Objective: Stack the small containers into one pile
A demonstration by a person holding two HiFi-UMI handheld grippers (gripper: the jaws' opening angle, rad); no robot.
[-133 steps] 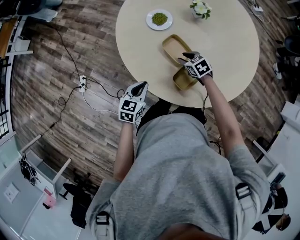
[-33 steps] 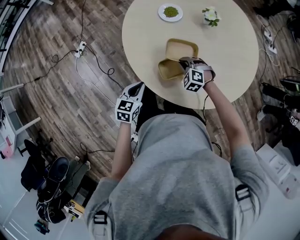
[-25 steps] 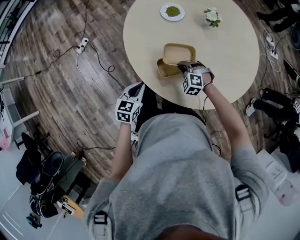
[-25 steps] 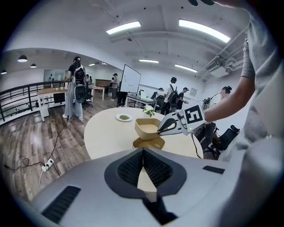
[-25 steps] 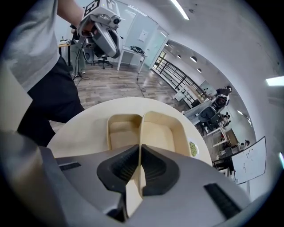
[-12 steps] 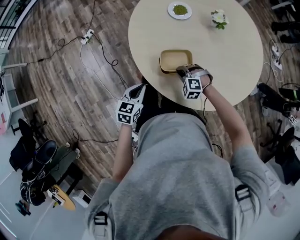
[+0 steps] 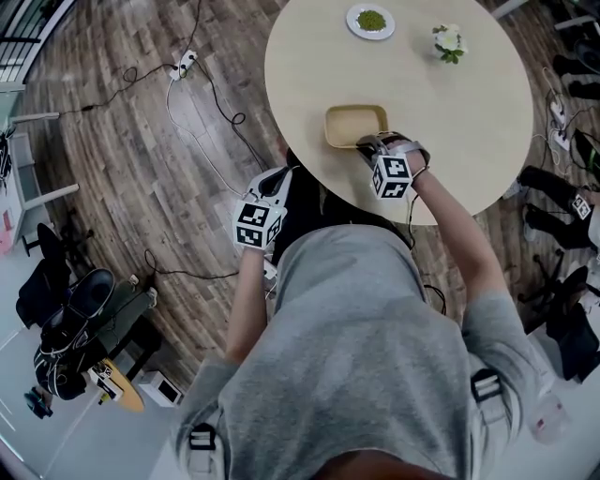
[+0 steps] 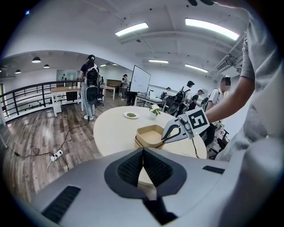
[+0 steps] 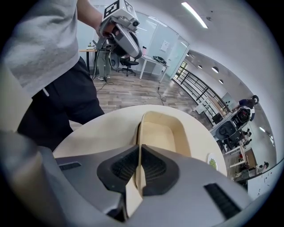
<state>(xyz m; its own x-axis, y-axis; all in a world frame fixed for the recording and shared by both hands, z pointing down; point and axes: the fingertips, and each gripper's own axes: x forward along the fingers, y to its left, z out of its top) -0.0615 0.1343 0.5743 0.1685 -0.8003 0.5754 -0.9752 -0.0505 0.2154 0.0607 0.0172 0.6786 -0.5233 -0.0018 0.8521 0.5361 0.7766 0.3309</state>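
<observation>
Tan and shallow, the top container (image 7: 351, 123) sits nested in a lower container (image 8: 136, 142) of the same make, whose rim shows just beneath it in the left gripper view. The pair stands on the round pale table (image 7: 469, 103), directly ahead of the right tongs (image 7: 364, 142).

Those tongs are clenched on the near wall of the top container. In the right gripper view the thin wall runs straight up between the two ribbed pads, which press on it from both sides. The rest of the tub stretches away beyond the tips.

The left tongs (image 7: 284, 173) are closed too, but on nothing, with the pads meeting edge to edge (no gap shows between them). They hang off the table's near edge, close to the person's dark trousers, with their tips aimed toward the stacked tubs and the right tongs.

Well past the right tongs' tips, at the far side of the table, lie a small white plate (image 7: 371, 20) of something green and a little pot of white flowers (image 7: 450, 41), apart from each other. Out to the left of the left tongs, a power strip (image 7: 185, 64) with its cable trails over the wooden floor (image 7: 112, 150).
</observation>
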